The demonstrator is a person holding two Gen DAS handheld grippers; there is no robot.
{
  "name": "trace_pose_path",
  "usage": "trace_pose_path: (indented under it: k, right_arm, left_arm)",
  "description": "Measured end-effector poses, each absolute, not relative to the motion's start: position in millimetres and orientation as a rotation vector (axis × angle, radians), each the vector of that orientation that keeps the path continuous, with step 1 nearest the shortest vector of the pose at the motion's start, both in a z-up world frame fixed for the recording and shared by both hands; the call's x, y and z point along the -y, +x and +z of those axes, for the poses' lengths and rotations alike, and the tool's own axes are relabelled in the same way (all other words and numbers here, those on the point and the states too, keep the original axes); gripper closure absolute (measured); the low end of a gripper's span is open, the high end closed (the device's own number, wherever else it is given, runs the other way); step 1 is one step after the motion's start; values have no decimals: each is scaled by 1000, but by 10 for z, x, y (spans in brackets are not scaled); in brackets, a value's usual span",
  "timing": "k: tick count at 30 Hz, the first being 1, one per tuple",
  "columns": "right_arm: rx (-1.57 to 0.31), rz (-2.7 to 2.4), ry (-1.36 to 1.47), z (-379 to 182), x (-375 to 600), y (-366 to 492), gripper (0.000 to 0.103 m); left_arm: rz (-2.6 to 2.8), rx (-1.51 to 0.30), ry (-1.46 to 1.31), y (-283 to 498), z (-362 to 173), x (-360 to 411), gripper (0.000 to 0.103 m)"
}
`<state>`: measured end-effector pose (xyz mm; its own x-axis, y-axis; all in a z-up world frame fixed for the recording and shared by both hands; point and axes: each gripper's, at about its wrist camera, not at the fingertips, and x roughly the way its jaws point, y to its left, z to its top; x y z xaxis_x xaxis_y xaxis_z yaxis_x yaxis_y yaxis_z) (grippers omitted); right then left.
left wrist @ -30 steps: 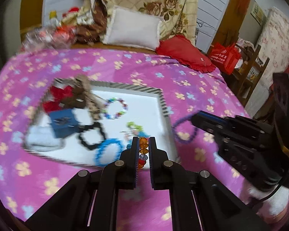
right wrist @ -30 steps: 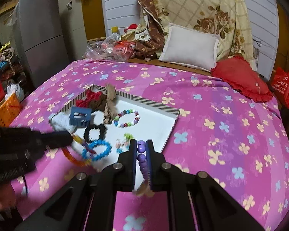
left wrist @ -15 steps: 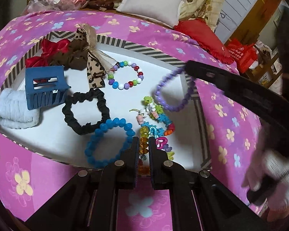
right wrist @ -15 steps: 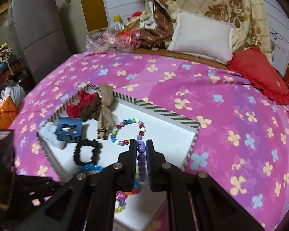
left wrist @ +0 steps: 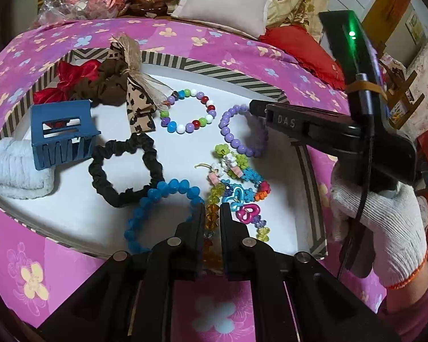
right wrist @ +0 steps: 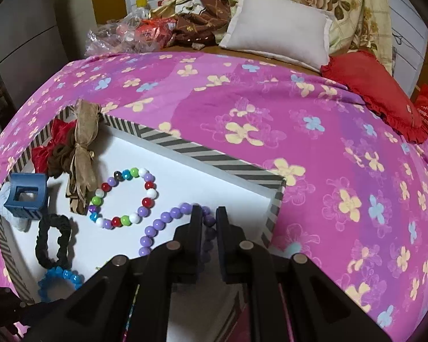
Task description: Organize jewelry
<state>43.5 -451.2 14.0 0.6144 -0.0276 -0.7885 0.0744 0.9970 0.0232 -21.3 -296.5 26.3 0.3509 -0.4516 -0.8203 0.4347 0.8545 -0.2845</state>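
Beads fill both our grips. Our left gripper (left wrist: 212, 209) is clamped on an amber bead bracelet (left wrist: 211, 213), whose strand runs back between the jaws toward the near edge of the tray (left wrist: 214, 69). Our right gripper (right wrist: 205, 213) is clamped on a purple bead bracelet (right wrist: 162, 222); its loop droops onto the white tray floor near the right-hand wall, and part of the strand sits pinched between the jaws. In the left wrist view that gripper reaches in over the tray's right edge, held by a hand in a white knit glove (left wrist: 385, 222).

We see the striped-rimmed tray lying on a pink flowered bedspread (right wrist: 314, 142). Inside it, a multicolour bead bracelet (left wrist: 188, 111) lies near the far edge, just beside the purple loop. A black scrunchie (left wrist: 125, 168) sits mid-tray, with a blue bead bracelet (left wrist: 159, 213) touching it at the near edge, close to our left jaws. A tangle of bright plastic charms (left wrist: 236, 188) lies just right of the amber strand. A blue claw clip (left wrist: 61, 132) rests against a pale blue fluffy band (left wrist: 14, 168) at the left edge. A red bow (left wrist: 68, 77), a brown scrunchie (left wrist: 105, 85) and a leopard-print ribbon bow (left wrist: 137, 97) crowd the far left corner.

Beyond the bedspread lie a white pillow (right wrist: 279, 31) and a red cushion (right wrist: 376, 91).
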Motion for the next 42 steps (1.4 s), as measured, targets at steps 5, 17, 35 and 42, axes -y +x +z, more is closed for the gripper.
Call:
trace_pose_path:
  k: [5,17,35,42]
  right_arm:
    - [-861,-56,108,297,4529,248,74]
    - [-764,-25,191,646,4112,-844,37]
    - [-687,-54,243,798,3430,-1636,26]
    - [-687,-56,236,819,3300,-1697,24]
  left_arm:
    - [-559,-1043,22,-257,302,2951,73]
    - [-434,-958,31,-554,583,2475,70]
    - [-283,-843,70,-1053,885,1755,70]
    - [-250,-778,92,-1164,1057,1664,70]
